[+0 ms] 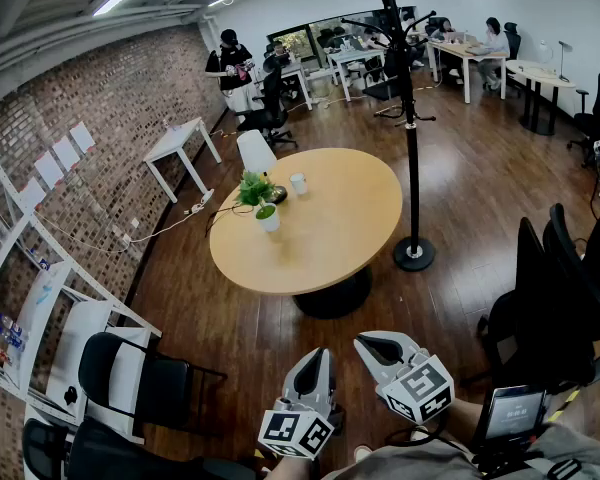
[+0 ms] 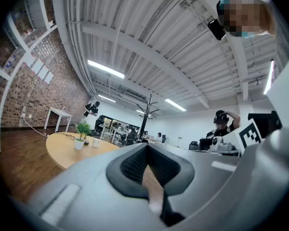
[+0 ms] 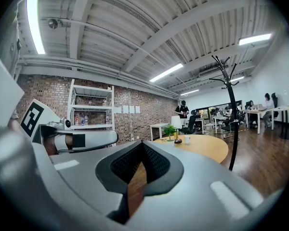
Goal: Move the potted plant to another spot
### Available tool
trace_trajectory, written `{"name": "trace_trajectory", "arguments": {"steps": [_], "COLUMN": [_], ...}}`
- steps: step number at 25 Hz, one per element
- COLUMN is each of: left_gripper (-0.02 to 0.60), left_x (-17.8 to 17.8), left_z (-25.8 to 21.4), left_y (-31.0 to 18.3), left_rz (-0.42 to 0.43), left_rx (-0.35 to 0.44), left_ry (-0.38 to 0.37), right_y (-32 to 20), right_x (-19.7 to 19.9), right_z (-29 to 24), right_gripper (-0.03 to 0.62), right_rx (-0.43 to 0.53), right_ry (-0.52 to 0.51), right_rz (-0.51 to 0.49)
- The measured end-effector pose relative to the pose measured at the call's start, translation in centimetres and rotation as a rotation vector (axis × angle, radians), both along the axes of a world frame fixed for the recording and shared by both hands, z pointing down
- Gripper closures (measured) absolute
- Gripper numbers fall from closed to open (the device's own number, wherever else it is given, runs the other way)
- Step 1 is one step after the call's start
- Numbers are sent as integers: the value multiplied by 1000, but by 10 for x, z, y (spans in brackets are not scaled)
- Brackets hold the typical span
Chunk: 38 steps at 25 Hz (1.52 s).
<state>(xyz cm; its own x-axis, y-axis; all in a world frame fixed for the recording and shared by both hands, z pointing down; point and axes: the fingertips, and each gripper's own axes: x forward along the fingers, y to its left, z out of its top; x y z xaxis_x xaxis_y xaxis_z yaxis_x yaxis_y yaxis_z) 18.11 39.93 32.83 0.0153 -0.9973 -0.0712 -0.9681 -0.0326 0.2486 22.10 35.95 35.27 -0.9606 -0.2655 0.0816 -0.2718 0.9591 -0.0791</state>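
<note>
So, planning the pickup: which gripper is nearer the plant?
Left, narrowly. The left gripper and right gripper both hover well short of the table; the plant stands toward the left one's side.

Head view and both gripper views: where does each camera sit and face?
Head view: on the person's head, steeply down at the round wooden table; left gripper and right gripper show below.
Left gripper view: on that gripper, level toward the table, over its shut jaws.
Right gripper view: likewise, over its own shut jaws.
Shared: the green potted plant in its white pot, in all three.
</note>
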Motion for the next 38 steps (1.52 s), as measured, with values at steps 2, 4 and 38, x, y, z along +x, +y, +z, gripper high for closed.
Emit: {"name": "trace_trajectory", "arguments": {"steps": [2, 4, 38], "left_gripper": [581, 581, 581], "left_x": [0, 0, -156], "left_z": [1, 3, 37], "left_y": [-3, -5, -51], "left_rz": [-1, -2, 53], "left_rx": [-4, -7, -31], "left_ry": [3, 7, 68], "right_y": [-2, -4, -54], "right_x": [0, -1, -160], "right_z": [1, 2, 35], "right_gripper": [586, 586, 586], "right_rx": [-4, -5, -21], "right_ry": [3, 6, 53], "right_rz": [0, -1, 77]}}
